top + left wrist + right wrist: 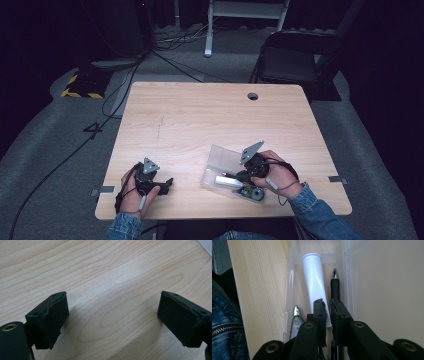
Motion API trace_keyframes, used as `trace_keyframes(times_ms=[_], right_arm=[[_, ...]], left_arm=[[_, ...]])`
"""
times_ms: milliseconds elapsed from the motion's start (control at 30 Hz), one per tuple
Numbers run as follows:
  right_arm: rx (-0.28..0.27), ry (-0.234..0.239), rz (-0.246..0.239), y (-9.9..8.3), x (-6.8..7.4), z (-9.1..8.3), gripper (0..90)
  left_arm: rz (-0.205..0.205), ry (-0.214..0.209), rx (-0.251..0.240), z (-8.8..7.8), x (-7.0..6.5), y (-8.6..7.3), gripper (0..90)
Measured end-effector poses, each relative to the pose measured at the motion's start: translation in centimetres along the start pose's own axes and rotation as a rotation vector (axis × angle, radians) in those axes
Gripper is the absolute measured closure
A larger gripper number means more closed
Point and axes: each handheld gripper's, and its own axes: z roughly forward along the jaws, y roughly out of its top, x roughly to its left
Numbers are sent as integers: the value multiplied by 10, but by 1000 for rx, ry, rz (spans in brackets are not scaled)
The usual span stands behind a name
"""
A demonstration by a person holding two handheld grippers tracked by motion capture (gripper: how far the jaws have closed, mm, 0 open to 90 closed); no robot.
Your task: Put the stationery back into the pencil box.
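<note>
1. the left gripper [167, 183] rested near the tabletop's [200, 115] near left corner, jaws released.
2. the right gripper's [328, 308] jaws were nearly clenched inside the clear case [220, 160] by the near edge, between a white tube [314, 282] and a black pen [335, 287].

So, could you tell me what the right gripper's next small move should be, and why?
Probably open slightly: the right gripper is nearly shut inside the clear case, its jaws between the white tube and the black pen, gripping neither.

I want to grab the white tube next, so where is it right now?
The white tube lies in the clear plastic case near the table's front edge, right of centre, beside a black pen, under the right gripper.
</note>
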Motion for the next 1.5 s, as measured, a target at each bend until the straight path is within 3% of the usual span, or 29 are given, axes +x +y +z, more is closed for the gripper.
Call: trace_keyframes(times_ms=[367,833,1100,1500], right_arm=[[-97,-78,26,-2,-5,-32,728],[-254,-216,156,-33,-28,-78,462],[-297,-279,234,-58,-41,-98,416],[-323,-332,311,-86,-53,-107,362]], left_arm=[[3,-1,2,-1,0,-1,105],[-1,-4,4,-1,1,-1,105],[-11,-2,-1,0,2,0,104],[-12,-3,2,0,3,0,104]])
